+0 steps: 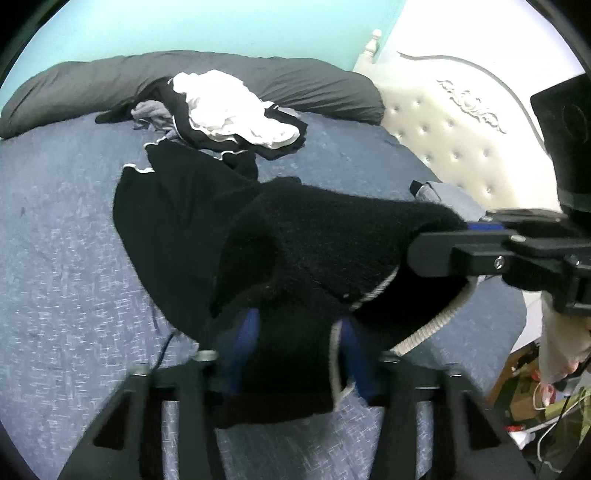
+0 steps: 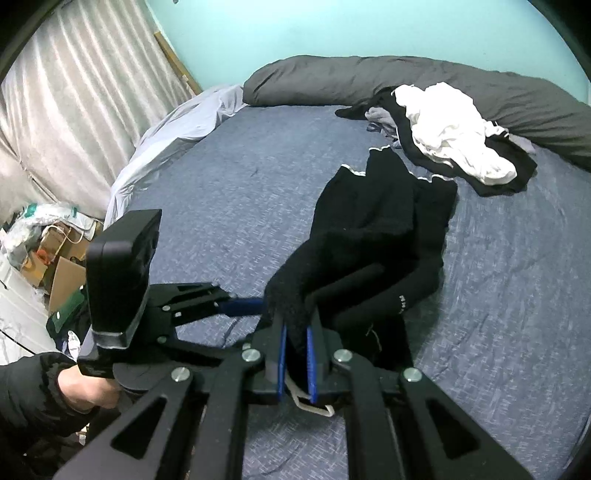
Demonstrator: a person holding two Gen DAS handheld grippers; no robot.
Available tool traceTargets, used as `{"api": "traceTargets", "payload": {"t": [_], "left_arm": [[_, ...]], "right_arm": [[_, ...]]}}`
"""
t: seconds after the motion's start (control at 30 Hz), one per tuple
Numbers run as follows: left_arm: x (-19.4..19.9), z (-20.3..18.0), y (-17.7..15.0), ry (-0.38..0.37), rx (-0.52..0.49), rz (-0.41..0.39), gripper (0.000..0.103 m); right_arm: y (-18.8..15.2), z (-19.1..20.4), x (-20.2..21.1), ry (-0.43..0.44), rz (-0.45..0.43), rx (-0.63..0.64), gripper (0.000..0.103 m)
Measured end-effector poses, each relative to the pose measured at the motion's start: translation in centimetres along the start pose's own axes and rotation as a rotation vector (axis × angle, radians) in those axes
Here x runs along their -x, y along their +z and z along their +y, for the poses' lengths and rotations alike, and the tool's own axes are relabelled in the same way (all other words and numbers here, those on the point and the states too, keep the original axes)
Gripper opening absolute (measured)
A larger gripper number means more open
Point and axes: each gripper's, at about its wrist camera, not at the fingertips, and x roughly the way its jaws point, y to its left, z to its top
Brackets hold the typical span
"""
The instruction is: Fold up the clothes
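A black fleecy garment with thin white trim along its edges [image 2: 384, 221] lies stretched out on the blue mottled bedspread [image 2: 229, 206], its far end flat on the bed and its near end lifted off the cover by both tools.

The right gripper [image 2: 295, 354] has its blue-padded jaws clamped on a fold of the black garment at the near edge of the bed; a loop of white trim hangs out just below the pads. The left gripper [image 1: 295, 354] likewise has its jaws closed on the garment, the cloth bunched between its blue pads [image 1: 245, 343] with a strip of white edging running down beside the right pad. In the left wrist view the right gripper comes in from the right, its blue tip buried in the fleece; in the right wrist view the left gripper reaches in from the left, touching the same bunch of cloth. The two grips sit close together.

A hand in a dark sleeve [image 2: 83, 391] holds the left tool at the lower left.

Further away, near a long dark grey pillow [image 2: 369, 74] against the turquoise wall [image 2: 295, 29], lies a heap of clothes with a crumpled white garment [image 2: 450, 133] on top of black ones. A cream tufted headboard [image 1: 450, 136] stands to the right of the bed in the left wrist view.
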Motion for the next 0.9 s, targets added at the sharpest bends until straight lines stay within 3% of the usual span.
{"api": "traceTargets", "payload": {"t": [0.03, 0.07, 0.17, 0.3, 0.43, 0.77, 0.9], "left_arm": [[-0.2, 0.0, 0.1, -0.005, -0.008, 0.002, 0.012], [-0.4, 0.0, 0.2, -0.009, -0.009, 0.005, 0.009], [-0.5, 1.2, 0.9, -0.017, 0.024, 0.001, 0.008], [-0.2, 3.3, 2.0, 0.006, 0.075, -0.010, 0.007], [0.4, 5.7, 2.9, 0.034, 0.114, -0.019, 0.007], [2.4, 8.5, 3.6, 0.043, 0.155, -0.048, 0.007], [2.8, 8.4, 3.9, 0.040, 0.149, -0.057, 0.007]], "right_arm": [[0.0, -0.1, -0.2, 0.001, 0.000, -0.002, 0.008], [0.0, -0.3, -0.3, -0.001, 0.000, -0.003, 0.008], [0.0, -1.0, -0.5, -0.034, -0.011, -0.013, 0.012], [-0.1, -3.1, 0.2, -0.077, -0.042, -0.086, 0.037], [-1.3, -4.6, 1.3, -0.071, -0.061, -0.137, 0.054], [-5.6, -5.3, -4.1, -0.135, 0.096, -0.127, 0.058], [-5.8, -5.3, -6.7, -0.161, 0.112, -0.126, 0.060]]}}
